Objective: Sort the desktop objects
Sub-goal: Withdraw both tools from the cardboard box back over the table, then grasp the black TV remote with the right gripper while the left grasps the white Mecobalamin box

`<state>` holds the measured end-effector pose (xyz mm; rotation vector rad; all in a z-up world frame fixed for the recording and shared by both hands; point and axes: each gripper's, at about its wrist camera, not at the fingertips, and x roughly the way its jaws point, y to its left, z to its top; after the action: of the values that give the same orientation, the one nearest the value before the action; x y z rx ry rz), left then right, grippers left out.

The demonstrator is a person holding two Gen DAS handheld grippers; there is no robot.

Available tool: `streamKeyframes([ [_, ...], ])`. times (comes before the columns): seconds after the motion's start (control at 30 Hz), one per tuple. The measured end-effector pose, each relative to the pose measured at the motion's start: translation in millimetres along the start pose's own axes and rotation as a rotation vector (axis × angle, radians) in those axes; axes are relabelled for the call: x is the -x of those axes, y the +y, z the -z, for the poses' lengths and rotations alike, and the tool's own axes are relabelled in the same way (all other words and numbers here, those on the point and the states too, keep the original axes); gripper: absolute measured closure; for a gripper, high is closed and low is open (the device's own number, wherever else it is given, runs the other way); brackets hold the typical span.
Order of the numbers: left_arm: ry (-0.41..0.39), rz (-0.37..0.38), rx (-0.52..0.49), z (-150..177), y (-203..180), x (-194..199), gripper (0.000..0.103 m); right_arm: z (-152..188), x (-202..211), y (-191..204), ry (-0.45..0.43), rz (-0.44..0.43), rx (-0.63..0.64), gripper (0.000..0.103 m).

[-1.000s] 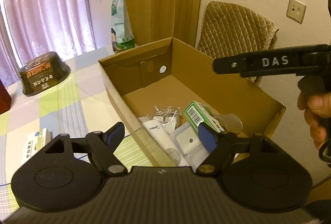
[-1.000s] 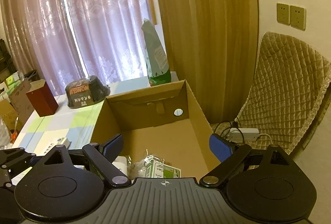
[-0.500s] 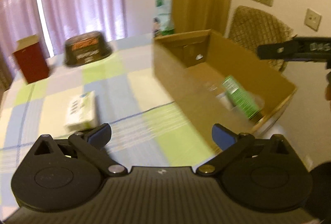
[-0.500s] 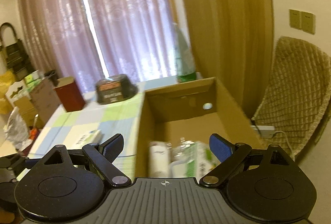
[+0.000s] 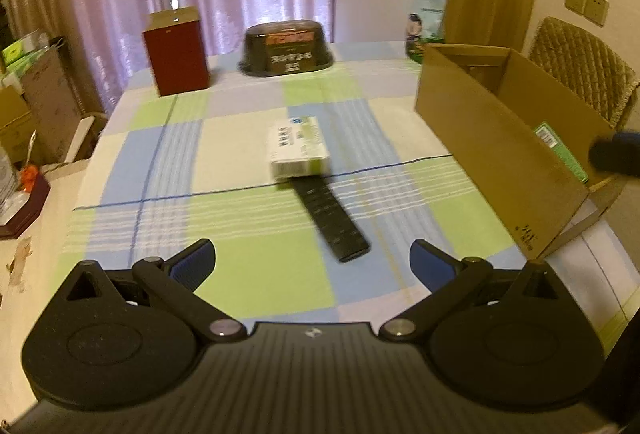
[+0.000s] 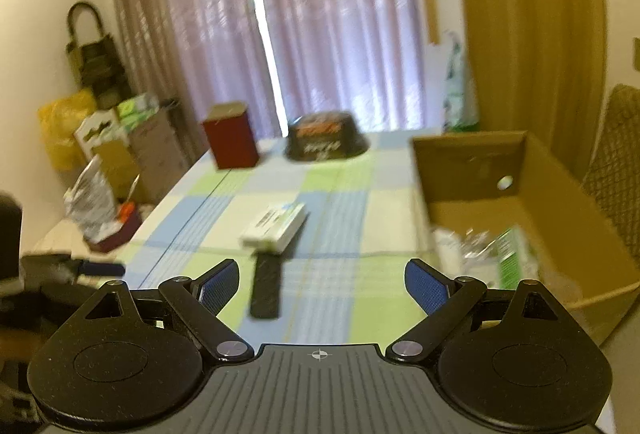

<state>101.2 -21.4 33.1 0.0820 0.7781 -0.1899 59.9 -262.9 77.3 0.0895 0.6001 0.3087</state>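
Both claws stand with their blue pads spread wide and nothing between them: the left gripper (image 5: 312,266) faces down the length of the table (image 5: 256,286), and the right gripper (image 6: 322,286) looks over the same cloth from a little to the side, its view smeared by motion. Two loose things lie out on the checked tablecloth near the middle of the surface: a white and green carton (image 5: 298,147) lying flat, and a black remote control (image 5: 330,220) whose far end tucks just under or against the carton's near edge; which of the two, the blur hides. The cardboard box (image 5: 496,149) sits along the right edge of the table with its open top up, plainly the bin for the sorting, and it already holds things: a green packet (image 6: 510,262) leans against its near wall, and pale, crinkled items beside it are too blurred to name. At the far edge stand a red box (image 5: 176,51), a dark domed tub (image 5: 286,47) and, toward the far right corner, a tall green and white bag (image 5: 428,5), set apart from the loose pair and perhaps not meant for the box. With empty spread claws aimed at the remote and carton, the likely reading is a reach for one of them, the remote being nearer and slim enough to pinch across its width.
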Motion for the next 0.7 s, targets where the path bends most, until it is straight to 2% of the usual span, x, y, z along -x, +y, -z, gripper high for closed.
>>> streamKeyframes([
  [0.3, 0.002, -0.023, 0.052, 12.4, 28.7, 8.6, 0.001, 34.7, -14.1, 36.3, 0.097, -0.024, 0.053, 0.011],
  [0.7, 0.014, -0.022, 0.079, 16.8, 44.0, -2.1, 0.001, 42.8, -41.2, 50.0, 0.154, -0.032, 0.066, 0.011],
])
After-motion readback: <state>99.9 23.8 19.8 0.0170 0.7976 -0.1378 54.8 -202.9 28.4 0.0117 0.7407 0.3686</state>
